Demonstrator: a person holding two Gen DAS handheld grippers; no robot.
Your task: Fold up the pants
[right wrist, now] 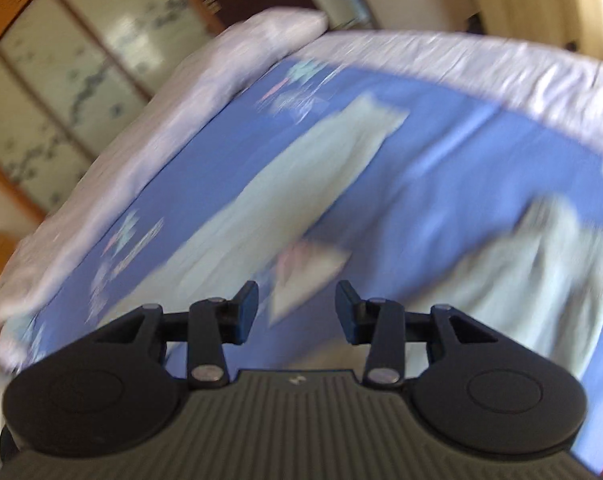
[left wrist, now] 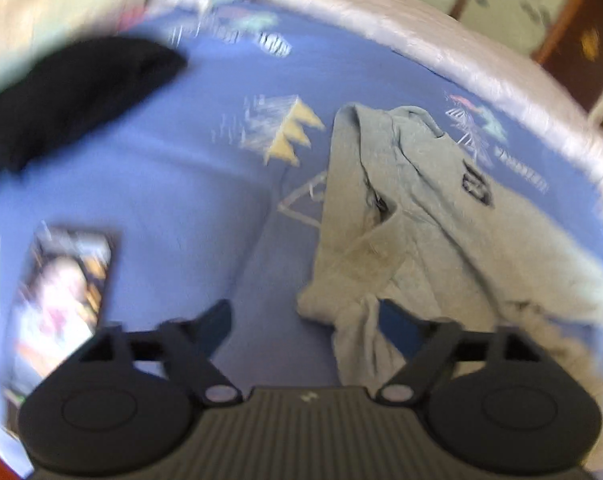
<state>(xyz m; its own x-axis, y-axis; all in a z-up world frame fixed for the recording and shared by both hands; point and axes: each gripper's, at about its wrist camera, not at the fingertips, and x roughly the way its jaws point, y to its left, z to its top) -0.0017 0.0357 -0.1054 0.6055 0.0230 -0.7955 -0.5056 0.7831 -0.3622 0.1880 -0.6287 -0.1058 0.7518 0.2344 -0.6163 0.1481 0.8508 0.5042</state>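
Observation:
Grey pants (left wrist: 401,208) lie crumpled on the blue patterned bedsheet (left wrist: 161,180), waistband end nearest the camera. My left gripper (left wrist: 307,316) hovers just above that near end with its jaws spread wide. A twisted fold of grey cloth lies in front of its right finger and partly hides it; the pads press on nothing. In the blurred right wrist view a long grey pant leg (right wrist: 285,196) stretches away across the sheet, and more grey cloth (right wrist: 541,264) lies at the right. My right gripper (right wrist: 297,300) is open above the sheet, with nothing between its fingers.
A black garment (left wrist: 73,92) lies at the far left of the bed. A glossy book or magazine (left wrist: 61,300) rests at the near left. A pale lilac border (left wrist: 421,32) runs along the bed's far edge. Beyond it stand sliding wardrobe doors (right wrist: 61,92).

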